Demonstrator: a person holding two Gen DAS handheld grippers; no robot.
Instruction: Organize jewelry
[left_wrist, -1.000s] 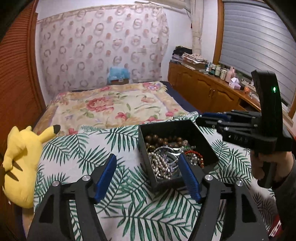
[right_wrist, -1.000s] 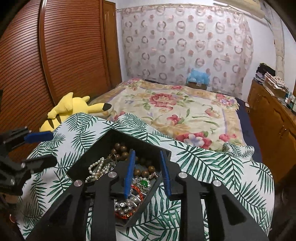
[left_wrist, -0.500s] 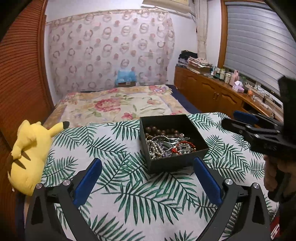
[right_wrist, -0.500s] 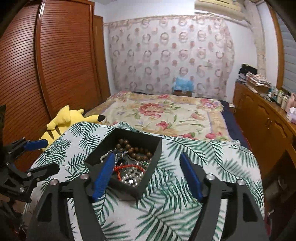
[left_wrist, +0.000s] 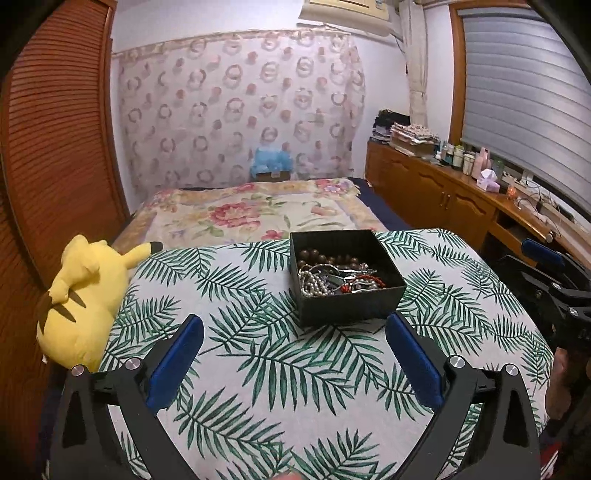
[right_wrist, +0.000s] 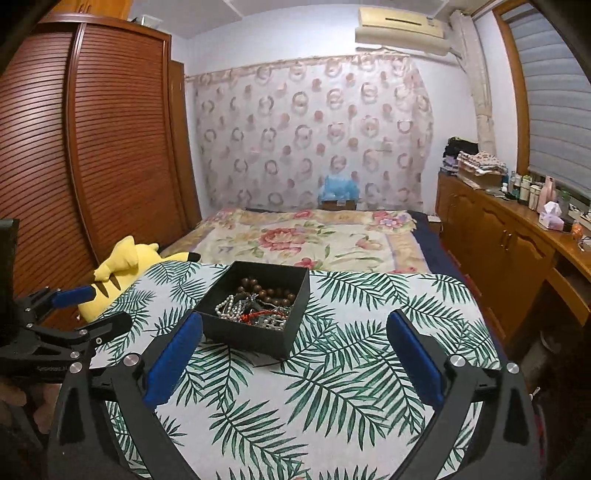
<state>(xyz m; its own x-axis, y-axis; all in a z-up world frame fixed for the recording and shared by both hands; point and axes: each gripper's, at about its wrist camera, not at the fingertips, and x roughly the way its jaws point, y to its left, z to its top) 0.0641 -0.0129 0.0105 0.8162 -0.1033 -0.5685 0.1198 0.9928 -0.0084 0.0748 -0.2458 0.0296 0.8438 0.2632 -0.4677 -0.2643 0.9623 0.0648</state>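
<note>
A black open box (left_wrist: 349, 306) stands on the palm-leaf cloth (left_wrist: 258, 354). It holds tangled jewelry (left_wrist: 338, 278): brown wooden beads, white pearls, silver chains and a red bracelet. The box also shows in the right wrist view (right_wrist: 255, 334), with the jewelry (right_wrist: 258, 304) inside. My left gripper (left_wrist: 293, 363) is wide open and empty, set back from the box. My right gripper (right_wrist: 293, 363) is wide open and empty, also back from the box. Each gripper shows at the edge of the other's view, the right one (left_wrist: 554, 280) and the left one (right_wrist: 74, 314).
A yellow plush toy (left_wrist: 83, 299) lies at the cloth's left edge. A floral bed (left_wrist: 255, 214) lies beyond the cloth. A wooden sideboard (left_wrist: 461, 199) with bottles runs along the right wall. A slatted wardrobe (right_wrist: 92, 147) stands on the left.
Both grippers have pulled back and up from the box and opened wide. The right gripper's fingers were inside the box a second ago and are now clear of it.
</note>
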